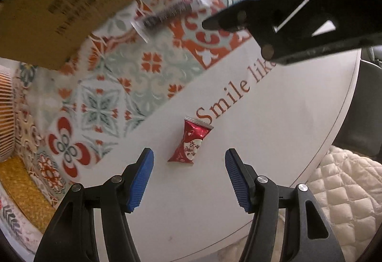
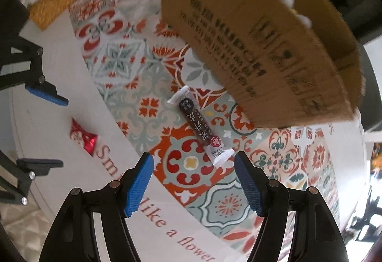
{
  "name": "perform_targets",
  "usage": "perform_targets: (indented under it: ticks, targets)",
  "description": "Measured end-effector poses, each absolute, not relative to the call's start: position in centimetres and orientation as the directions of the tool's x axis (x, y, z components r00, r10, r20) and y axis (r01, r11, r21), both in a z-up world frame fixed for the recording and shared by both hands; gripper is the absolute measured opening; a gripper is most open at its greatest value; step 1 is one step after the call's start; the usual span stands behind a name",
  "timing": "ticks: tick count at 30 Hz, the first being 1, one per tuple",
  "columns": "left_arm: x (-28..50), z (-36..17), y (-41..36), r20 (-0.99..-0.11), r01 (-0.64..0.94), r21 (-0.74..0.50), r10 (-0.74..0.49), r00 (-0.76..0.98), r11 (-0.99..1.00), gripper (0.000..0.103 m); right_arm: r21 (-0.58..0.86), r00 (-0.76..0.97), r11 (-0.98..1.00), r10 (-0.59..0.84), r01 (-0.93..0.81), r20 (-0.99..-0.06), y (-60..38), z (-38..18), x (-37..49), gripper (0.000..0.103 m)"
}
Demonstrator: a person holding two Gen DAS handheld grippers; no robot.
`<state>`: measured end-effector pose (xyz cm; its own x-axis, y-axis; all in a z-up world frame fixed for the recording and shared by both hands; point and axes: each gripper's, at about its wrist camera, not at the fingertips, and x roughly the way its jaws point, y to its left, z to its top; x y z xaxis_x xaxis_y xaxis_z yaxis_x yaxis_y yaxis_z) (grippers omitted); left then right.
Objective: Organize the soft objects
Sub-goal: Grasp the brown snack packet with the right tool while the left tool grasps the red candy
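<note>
1. While our left gripper point(image 1: 189, 180) hangs released above the white margin of the round table point(image 1: 298, 118), jaws spread wide and holding nothing, the red candy packet point(image 1: 189, 141) lies just ahead, centred between the blue pads point(image 1: 140, 180), near the table's edge beside the printed lettering.
2. Our right gripper point(image 2: 193, 180) is likewise released and empty; the long dark snack bar point(image 2: 199, 128) lies on the patterned middle of the table, its near white end reaching between the fingertips.
3. We judge both wrappers light, crinkly and slippery, the contents soft; too hard a squeeze may crush them.
4. We would take the packet across its narrow waist, and the bar across its short width, near the middle.
5. Beyond the bar stands a cardboard box point(image 2: 262, 46), a likely destination; whitish soft items show above its rim.
</note>
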<state>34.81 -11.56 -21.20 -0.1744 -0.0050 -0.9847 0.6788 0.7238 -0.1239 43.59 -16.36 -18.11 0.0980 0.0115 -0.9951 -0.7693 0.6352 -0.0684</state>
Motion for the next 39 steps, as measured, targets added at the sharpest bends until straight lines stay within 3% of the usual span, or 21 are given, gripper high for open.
perform_targets:
  ticks: [7, 11, 21, 27, 35, 39]
  targets:
    - [35.4, -24.2, -11.4, -0.957, 0.634, -0.186, 0.008, -0.290, 0.750, 0.062, -0.039, 0.038, 0.576, -0.015, -0.816, -0.999, -15.8, -20.3, 45.0, 0.071]
    - [35.4, -25.6, -11.3, -0.929, 0.605, -0.231, 0.013, -0.370, 0.762, 0.067, -0.025, 0.011, 0.536, -0.029, -0.844, -1.000, -15.2, -21.3, 46.0, 0.071]
    - [33.3, -27.4, -13.1, -0.953, 0.683, -0.103, 0.124, -0.275, 0.723, 0.067, -0.041, 0.005, 0.438, -0.082, -0.898, -0.997, -13.8, -24.0, 45.8, 0.071]
    - [34.1, -27.8, -13.8, -0.951, 0.657, -0.119, 0.105, -0.292, 0.744, 0.055, -0.027, 0.005, 0.438, -0.052, -0.899, -0.999, -14.3, -24.7, 46.5, 0.071]
    - [35.5, -27.0, -12.7, -0.965, 0.620, -0.086, 0.089, -0.247, 0.779, 0.026, -0.015, -0.011, 0.460, -0.053, -0.888, -0.999, -14.3, -26.0, 48.3, 0.069]
    - [36.0, -26.5, -11.5, -0.970, 0.576, -0.106, 0.044, -0.241, 0.810, 0.025, 0.021, -0.041, 0.506, -0.028, -0.862, -0.999, -13.1, -26.0, 48.2, 0.050]
